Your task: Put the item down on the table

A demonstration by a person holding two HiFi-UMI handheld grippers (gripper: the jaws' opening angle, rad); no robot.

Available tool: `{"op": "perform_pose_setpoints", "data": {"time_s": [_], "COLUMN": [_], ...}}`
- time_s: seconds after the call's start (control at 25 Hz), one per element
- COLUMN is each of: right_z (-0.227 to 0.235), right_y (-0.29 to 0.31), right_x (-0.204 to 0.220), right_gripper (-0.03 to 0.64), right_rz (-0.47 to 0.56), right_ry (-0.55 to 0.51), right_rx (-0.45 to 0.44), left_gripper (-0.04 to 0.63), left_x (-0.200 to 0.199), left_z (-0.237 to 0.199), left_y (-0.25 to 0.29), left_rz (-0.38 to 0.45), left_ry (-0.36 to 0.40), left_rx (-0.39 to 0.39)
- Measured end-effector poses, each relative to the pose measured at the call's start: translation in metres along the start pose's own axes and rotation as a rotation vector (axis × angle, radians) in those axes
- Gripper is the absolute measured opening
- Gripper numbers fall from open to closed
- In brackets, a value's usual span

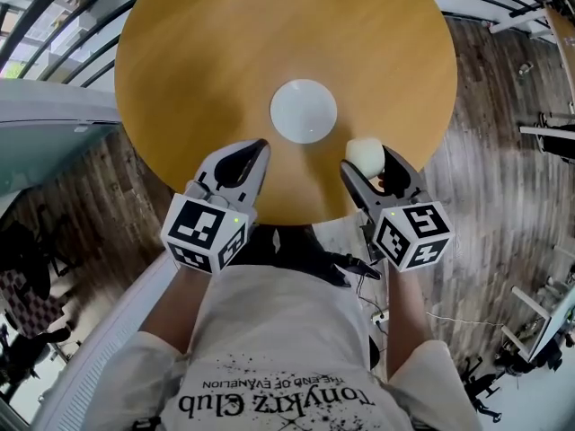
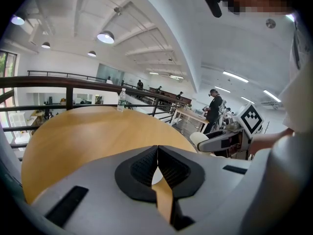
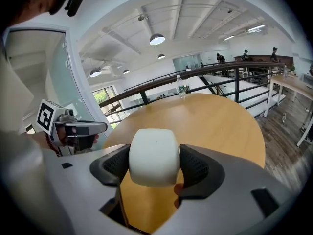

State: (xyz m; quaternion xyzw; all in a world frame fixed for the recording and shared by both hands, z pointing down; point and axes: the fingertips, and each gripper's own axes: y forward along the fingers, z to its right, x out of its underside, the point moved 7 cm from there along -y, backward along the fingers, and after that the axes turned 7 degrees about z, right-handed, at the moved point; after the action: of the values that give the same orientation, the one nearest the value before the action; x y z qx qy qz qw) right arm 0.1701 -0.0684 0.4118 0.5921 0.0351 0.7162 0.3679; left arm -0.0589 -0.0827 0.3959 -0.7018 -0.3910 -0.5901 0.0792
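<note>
A white rounded block sits squeezed between the jaws of my right gripper, which is shut on it. From the head view that white block hovers over the near right edge of the round wooden table, held by the right gripper. My left gripper is shut with nothing in it, over the table's near edge left of the block. In the left gripper view its jaws meet with no gap. A white disc lies flat at the table's middle.
A black metal railing runs behind the table, with a water bottle at the table's far edge. Wooden floor surrounds the table. People stand by desks in the background.
</note>
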Motion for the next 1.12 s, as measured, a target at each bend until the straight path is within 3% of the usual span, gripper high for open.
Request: {"op": "perform_pose_setpoints", "data": {"time_s": [0.48, 1.12], "right_z": [0.002, 0.007], "right_y": [0.048, 0.108], "right_x": [0.01, 0.024], "right_gripper": [0.319, 0.319], "right_rz": [-0.071, -0.145], "right_ry": [-0.033, -0.088], "right_rx": [-0.018, 0.01], "left_gripper": [0.025, 0.025], "left_x": [0.005, 0.018], "left_z": [-0.021, -0.051], "left_y": [0.015, 0.018], "left_rz": [-0.035, -0.062], "left_ry": [0.032, 0.008], "left_rx": [-0.004, -0.022]}}
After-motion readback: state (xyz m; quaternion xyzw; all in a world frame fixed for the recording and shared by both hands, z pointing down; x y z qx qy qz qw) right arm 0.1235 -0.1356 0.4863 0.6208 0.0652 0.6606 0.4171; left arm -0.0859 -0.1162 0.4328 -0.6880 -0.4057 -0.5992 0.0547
